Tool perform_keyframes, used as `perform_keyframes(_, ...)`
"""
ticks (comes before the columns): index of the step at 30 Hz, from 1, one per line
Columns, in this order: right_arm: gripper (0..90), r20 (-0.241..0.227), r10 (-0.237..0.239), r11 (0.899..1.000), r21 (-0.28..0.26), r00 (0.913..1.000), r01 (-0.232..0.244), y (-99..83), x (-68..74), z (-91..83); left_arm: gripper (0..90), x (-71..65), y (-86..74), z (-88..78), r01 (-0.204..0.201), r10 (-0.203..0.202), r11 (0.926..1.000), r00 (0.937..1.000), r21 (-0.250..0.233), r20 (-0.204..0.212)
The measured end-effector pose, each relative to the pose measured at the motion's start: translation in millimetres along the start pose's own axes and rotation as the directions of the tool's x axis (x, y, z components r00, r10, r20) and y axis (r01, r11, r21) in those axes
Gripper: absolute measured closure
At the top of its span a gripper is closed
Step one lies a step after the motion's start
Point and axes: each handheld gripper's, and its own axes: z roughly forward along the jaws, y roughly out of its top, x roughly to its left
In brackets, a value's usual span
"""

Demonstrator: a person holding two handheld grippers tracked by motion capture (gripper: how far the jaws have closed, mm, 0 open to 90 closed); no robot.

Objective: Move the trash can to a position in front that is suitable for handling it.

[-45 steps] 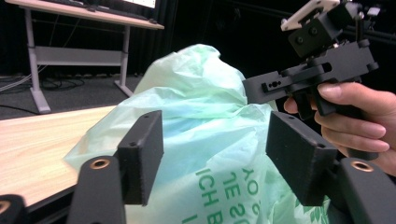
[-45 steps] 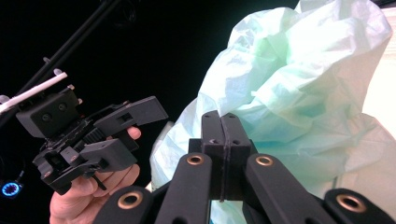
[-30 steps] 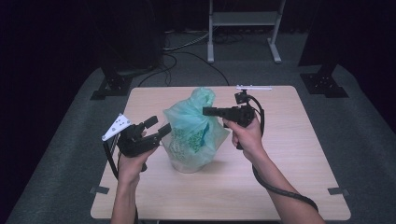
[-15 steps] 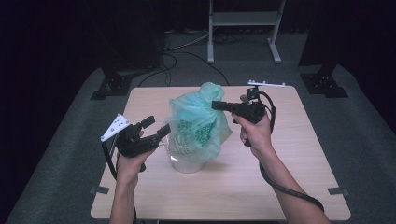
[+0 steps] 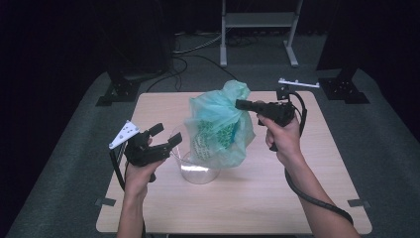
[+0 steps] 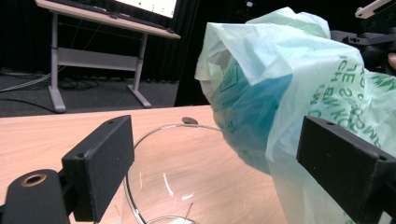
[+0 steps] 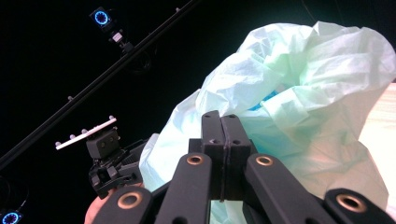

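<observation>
A pale green plastic bag (image 5: 218,129) with something blue and patterned inside hangs just above the table (image 5: 257,198). My right gripper (image 5: 240,104) is shut on the bag's bunched top (image 7: 299,93), its jaws pressed together (image 7: 220,135). A clear round container (image 5: 195,166) stands under the bag's lower left side, its rim (image 6: 154,135) showing between the left gripper's jaws. My left gripper (image 5: 167,135) is at the container's left, and its jaws (image 6: 219,154) have just been opening. They now stand wide with no pad touching the rim or the bag.
A white strip (image 5: 297,83) lies at the table's far right corner. A metal stand (image 5: 257,29) and black floor feet (image 5: 121,91) are beyond the table. A small dark disc (image 6: 189,120) lies on the tabletop behind the container.
My right gripper has carried the bag up and to the right, baring the clear container beneath. The left hand has stayed put while its jaws spread wider.
</observation>
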Motion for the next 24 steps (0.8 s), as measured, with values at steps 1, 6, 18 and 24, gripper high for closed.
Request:
perform_keyframes(1,90.0,-0.001,0.001,1.000,-0.005,1.0000,-0.001,0.8,0.0,-1.7,10.1,-0.3,0.0,0.0,0.002,-0.002,1.0000,1.0000,-0.003,0.000)
perform_keyframes(6,90.0,0.005,-0.008,1.000,-0.018,1.0000,0.008,5.4,0.5,-11.4,9.9,-1.7,0.3,-0.5,-0.005,0.005,1.0000,1.0000,-0.004,0.001)
perform_keyframes(18,90.0,0.070,-0.012,0.998,-0.063,0.9975,0.017,19.9,-2.9,-45.0,9.8,-4.1,2.3,-3.1,-0.019,0.019,0.9997,0.9998,-0.015,0.004)
perform_keyframes(24,90.0,0.101,-0.001,0.998,-0.070,0.9949,0.008,17.5,-10.6,-58.3,9.8,-7.5,-0.2,1.9,-0.021,0.021,0.9998,0.9997,0.004,0.010)
